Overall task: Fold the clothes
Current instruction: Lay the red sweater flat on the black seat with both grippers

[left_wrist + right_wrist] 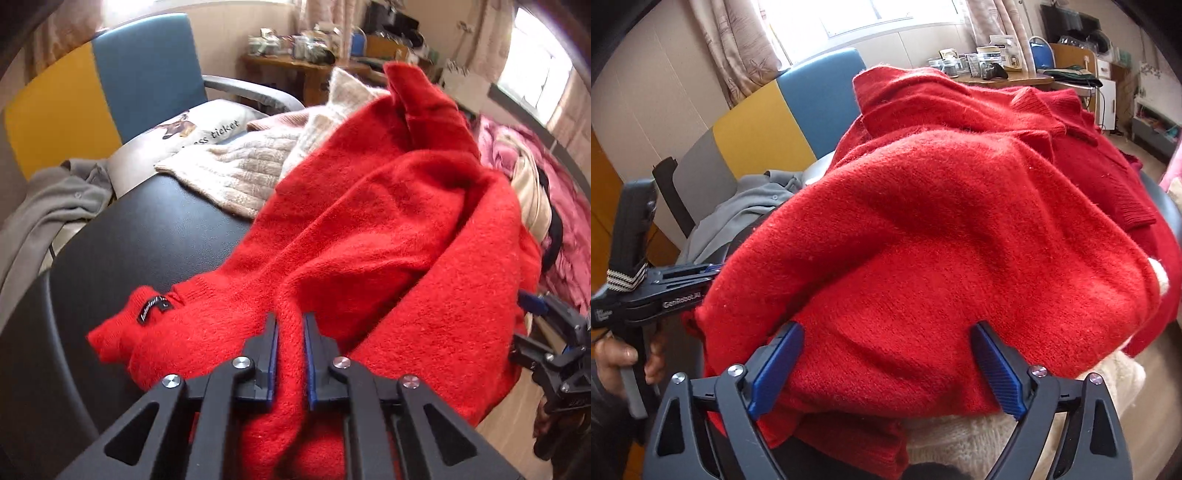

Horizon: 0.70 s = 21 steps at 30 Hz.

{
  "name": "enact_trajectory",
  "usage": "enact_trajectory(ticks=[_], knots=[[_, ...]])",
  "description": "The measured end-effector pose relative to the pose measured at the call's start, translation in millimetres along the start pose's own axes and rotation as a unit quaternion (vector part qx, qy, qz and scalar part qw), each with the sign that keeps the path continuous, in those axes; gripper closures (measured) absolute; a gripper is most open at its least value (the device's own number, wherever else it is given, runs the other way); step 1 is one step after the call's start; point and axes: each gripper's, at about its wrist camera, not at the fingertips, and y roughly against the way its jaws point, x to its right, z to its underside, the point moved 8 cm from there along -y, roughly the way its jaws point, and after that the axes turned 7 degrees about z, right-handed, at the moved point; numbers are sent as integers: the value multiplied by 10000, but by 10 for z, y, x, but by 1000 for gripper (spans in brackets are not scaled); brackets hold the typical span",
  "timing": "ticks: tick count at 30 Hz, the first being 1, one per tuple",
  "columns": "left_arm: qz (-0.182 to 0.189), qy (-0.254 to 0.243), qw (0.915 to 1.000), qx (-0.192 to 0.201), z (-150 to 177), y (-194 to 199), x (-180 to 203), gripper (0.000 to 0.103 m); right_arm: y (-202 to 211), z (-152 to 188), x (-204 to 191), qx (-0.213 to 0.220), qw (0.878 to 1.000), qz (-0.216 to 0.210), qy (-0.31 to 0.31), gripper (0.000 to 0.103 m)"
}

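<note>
A fluffy red sweater (369, 221) lies bunched on a black table (129, 240), its neck label (153, 304) at the near left. My left gripper (290, 319) is shut on a raised ridge of the red knit near the collar. In the right wrist view the red sweater (942, 240) fills the middle as a rounded heap. My right gripper (888, 328) stands wide open at its near hem, the knit bulging between the blue pads (993, 373). At the heap's left edge is the left gripper (683, 280), held by a hand (613, 358).
A cream cable-knit sweater (236, 173) lies behind the red one and also under its near hem (960, 443). A grey garment (44, 214) hangs off the table's left side. A blue and yellow chair (147, 66) stands behind. Pink clothes (569, 221) are piled at the right.
</note>
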Motion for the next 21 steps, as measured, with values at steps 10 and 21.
enact_trajectory(ticks=[10,21], knots=[[953,2344,9554,1520,895,1314,-702,95,166,134,-26,42,9996,96,256,11],[118,4195,9015,1061,2878,1640,-1632,94,490,372,-410,-83,9939,54,1098,15]])
